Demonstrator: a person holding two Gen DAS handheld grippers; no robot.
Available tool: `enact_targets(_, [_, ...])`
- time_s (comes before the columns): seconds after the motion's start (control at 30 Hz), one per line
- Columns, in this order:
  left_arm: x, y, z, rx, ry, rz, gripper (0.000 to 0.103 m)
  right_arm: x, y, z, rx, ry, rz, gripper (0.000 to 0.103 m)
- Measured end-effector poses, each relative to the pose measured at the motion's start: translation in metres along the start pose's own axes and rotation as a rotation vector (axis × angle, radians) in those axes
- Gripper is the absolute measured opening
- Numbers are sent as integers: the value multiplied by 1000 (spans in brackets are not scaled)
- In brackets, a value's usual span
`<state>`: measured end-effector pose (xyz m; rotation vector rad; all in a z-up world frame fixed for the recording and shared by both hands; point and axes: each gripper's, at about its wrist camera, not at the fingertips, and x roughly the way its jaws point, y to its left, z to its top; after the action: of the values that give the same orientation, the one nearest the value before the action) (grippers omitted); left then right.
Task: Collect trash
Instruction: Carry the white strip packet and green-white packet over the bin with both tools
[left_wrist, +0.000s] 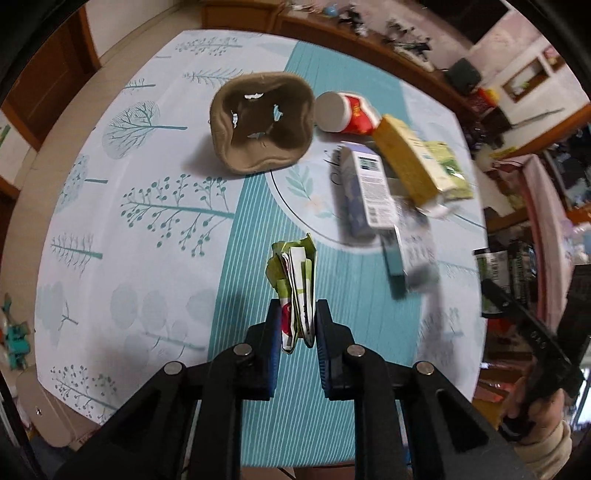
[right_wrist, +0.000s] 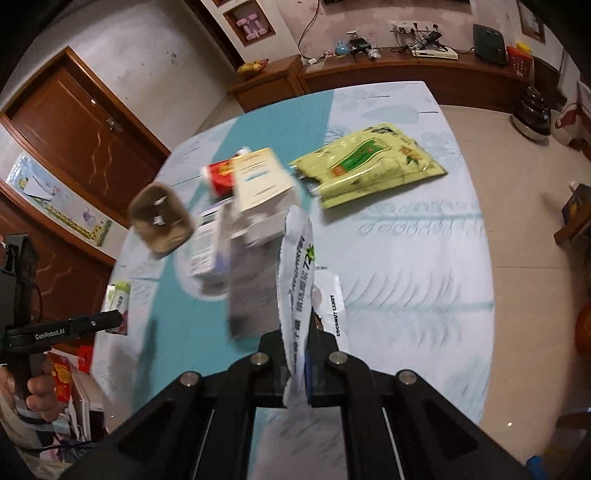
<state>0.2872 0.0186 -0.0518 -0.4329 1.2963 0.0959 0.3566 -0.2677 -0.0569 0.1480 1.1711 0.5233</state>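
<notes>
Two grips hold: my left fingers (left_wrist: 295, 325) pinch a crumpled green-and-white wrapper (left_wrist: 295, 284), my right fingers (right_wrist: 308, 350) a white printed sachet (right_wrist: 297, 280), both above the desk (left_wrist: 155, 206). I'd keep both clamped tight; more trash lies at one o'clock.

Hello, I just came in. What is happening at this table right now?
A person is collecting trash from a table with a hand-held gripper in each hand. The left gripper is shut on a crumpled green wrapper. The right gripper is shut on a white packet. Still lying on the tablecloth are a brown pulp cup carrier, a red paper cup on its side, several small cartons and a yellow-green bag.
</notes>
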Motion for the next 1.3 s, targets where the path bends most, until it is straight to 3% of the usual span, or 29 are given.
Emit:
enact_targets(0.23, [-55, 32, -47, 148, -30, -99, 15, -31, 62, -64, 31, -47, -16, 4])
enact_targets(0.53, [-102, 60, -122, 391, -44, -189, 15, -65, 162, -175, 155, -158, -59, 4])
enact_targets(0.73, [-115, 74, -173, 488, 22, -217, 15, -65, 210, -243, 215, -161, -75, 4])
enact_targets(0.87, [-112, 76, -204, 564, 62, -199, 15, -58, 225, -278, 251, -119, -78, 4])
enact_targets(1.03, [-93, 81, -234, 580, 138, -187, 15, -45, 226, -310, 308, -70, -77, 4])
enact_targets(1.3, [-27, 85, -278, 620, 230, -110, 15, 4, 200, -348, 404, 10, -59, 4])
